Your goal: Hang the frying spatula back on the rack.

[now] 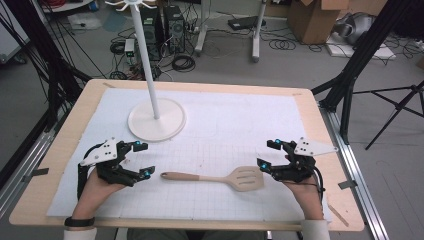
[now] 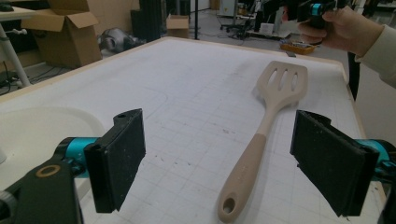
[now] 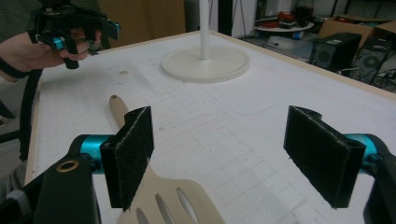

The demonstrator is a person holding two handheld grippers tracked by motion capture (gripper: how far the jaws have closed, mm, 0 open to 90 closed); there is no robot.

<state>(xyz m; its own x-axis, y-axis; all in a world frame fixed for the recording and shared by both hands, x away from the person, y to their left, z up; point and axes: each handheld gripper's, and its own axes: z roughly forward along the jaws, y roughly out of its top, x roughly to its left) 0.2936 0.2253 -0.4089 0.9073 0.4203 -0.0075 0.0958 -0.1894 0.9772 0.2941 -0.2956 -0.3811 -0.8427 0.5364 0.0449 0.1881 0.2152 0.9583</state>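
Observation:
A beige slotted spatula (image 1: 215, 178) lies flat on the white gridded mat, its handle pointing left and its blade to the right. My left gripper (image 1: 144, 159) is open, just left of the handle's end. In the left gripper view the handle (image 2: 247, 168) runs between the wide-apart pads (image 2: 116, 158), untouched. My right gripper (image 1: 267, 154) is open beside the blade. The right gripper view has the blade (image 3: 163, 203) low by the left pad (image 3: 128, 156). A white stand (image 1: 156, 120) with a round base and tall pole rises at the back left.
The white mat (image 1: 230, 120) covers most of the wooden table (image 1: 320, 150). On the floor beyond are cardboard boxes (image 1: 315, 17), computer towers (image 1: 172, 25), cables and black tripod legs (image 1: 395, 107). The other hand and its gripper (image 3: 70, 28) are at the top left of the right gripper view.

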